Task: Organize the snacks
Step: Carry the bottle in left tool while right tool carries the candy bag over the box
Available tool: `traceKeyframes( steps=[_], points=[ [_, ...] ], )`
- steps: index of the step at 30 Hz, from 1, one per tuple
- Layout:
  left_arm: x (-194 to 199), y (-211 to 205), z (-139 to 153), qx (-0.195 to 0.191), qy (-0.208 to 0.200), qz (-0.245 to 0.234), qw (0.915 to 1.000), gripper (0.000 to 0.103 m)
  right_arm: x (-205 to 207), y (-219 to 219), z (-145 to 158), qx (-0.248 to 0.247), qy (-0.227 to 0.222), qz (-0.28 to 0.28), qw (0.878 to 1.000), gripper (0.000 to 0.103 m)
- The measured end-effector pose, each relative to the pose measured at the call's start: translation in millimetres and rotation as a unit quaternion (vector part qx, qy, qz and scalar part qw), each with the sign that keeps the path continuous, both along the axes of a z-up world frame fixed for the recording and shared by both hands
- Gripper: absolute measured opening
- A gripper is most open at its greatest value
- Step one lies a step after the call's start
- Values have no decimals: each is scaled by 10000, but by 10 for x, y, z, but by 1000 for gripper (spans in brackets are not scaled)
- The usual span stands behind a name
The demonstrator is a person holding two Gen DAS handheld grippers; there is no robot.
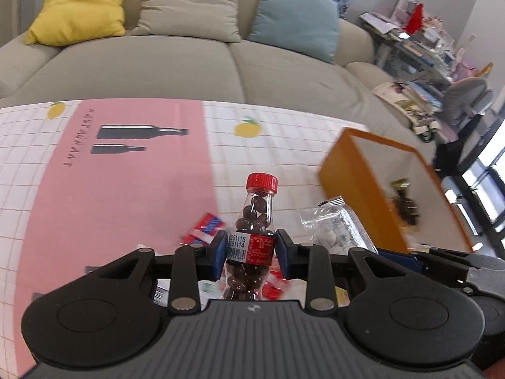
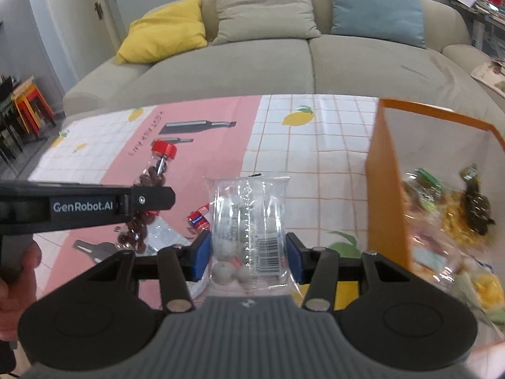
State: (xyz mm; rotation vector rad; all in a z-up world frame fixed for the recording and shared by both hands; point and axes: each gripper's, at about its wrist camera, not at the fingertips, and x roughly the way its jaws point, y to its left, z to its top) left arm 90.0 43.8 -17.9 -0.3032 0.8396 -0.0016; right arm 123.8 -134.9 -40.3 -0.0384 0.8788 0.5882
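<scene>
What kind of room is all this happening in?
Most likely a home living room: a beige sofa with cushions, a table under a lemon-print cloth, and cluttered shelves at the side.

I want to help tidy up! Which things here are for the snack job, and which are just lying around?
For the job:
- clear bottle of brown chocolate balls with a red cap, held in the left tool
- clear plastic packet of white round sweets, in the right tool
- orange cardboard box
- small red wrapped sweets

Just lying around:
- yellow cushion
- beige sofa
</scene>
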Motion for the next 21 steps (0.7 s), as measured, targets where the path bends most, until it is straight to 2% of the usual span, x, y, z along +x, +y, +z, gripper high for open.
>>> traceKeyframes(
  steps=[6, 11, 16, 21],
  points=[
    [11, -416, 300, -119, -254, -632, 9976, 37, -133, -553, 260, 223, 38, -174, 9996, 49],
    [139, -826, 441, -172, -263, -1239, 9918, 37, -109, -1140, 409, 263, 236, -436, 9984, 49],
    [383, -1194, 489, -321, -160, -1766, 9836, 36, -42, -1663, 509, 134, 325, -792, 9962, 49],
    [637, -1548, 415, -388, 83, -2215, 9744, 34, 101, -1970, 523, -115, 392, -965, 9945, 49]
  ],
)
